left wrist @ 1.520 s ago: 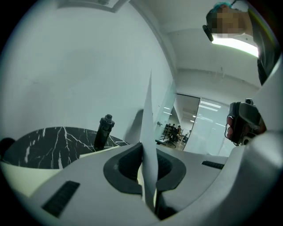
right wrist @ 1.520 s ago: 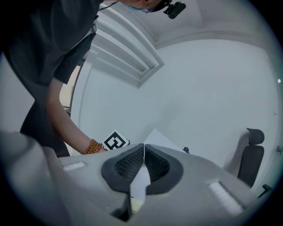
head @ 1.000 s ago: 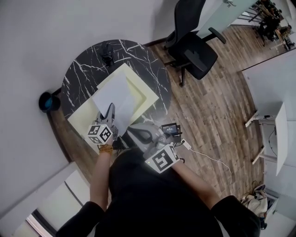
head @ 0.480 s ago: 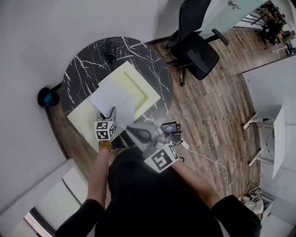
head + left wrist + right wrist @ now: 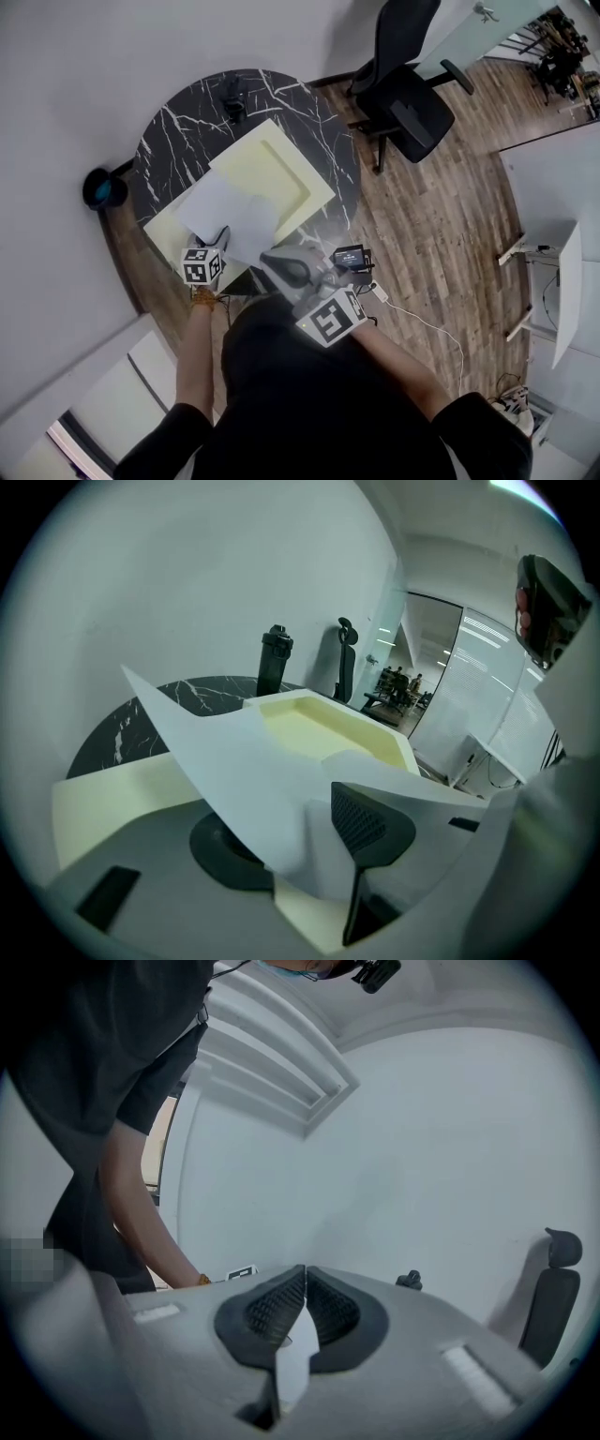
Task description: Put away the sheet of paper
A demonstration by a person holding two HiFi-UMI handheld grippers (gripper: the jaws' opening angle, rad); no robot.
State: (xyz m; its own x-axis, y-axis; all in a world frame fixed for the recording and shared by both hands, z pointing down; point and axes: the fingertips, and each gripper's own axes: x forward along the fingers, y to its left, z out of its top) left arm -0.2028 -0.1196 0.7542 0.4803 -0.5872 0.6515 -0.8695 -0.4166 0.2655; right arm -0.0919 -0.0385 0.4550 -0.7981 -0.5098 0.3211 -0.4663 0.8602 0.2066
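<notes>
As left gripper (image 5: 300, 841) opened, paper (image 5: 244, 771) between jaws, lower

In the head view, the near rim of the tabletop (image 5: 178, 141) is hidden by the person's torso (image 5: 309, 394), part of the pale yellow case (image 5: 281, 169) is covered by the sheet of paper (image 5: 230, 211), and the small dark object (image 5: 232, 92) at the far rim cannot be identified.

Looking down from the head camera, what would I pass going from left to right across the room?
Blue round object on the floor → black marble table → black office chair → white desk.
</notes>
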